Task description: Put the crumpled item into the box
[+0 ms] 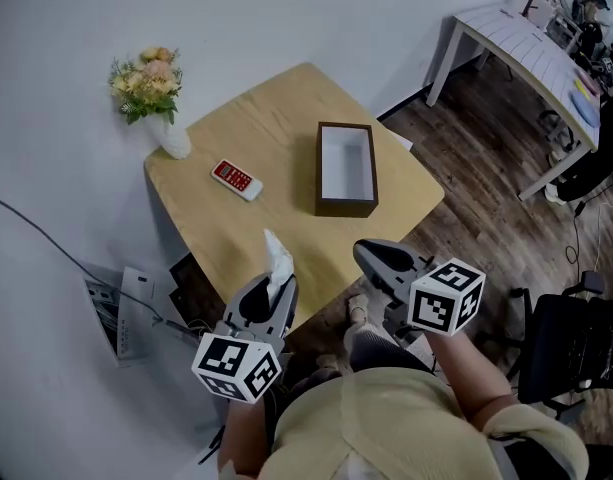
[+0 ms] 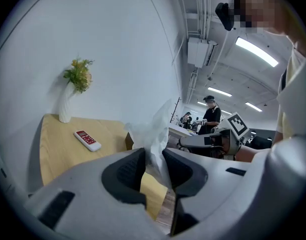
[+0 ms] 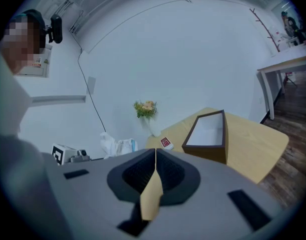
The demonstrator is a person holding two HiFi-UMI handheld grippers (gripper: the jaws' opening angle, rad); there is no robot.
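My left gripper [image 1: 269, 296] is shut on a crumpled white tissue [image 1: 278, 258], which sticks up from between its jaws over the near edge of the wooden table [image 1: 226, 238]. In the left gripper view the tissue [image 2: 153, 134] is pinched between the dark pads. The dark brown box [image 1: 346, 169], open and white inside, stands right of the table's middle, well ahead of both grippers; it also shows in the right gripper view [image 3: 208, 136]. My right gripper [image 1: 371, 256] is shut with nothing in it [image 3: 155, 165], held just off the table's near right edge.
A red and white remote [image 1: 236, 179] lies left of the box. A white vase with flowers [image 1: 156, 98] stands at the table's far left corner. A power strip [image 1: 113, 313] and cable sit on the floor to the left. A white desk [image 1: 526, 53] stands at the far right.
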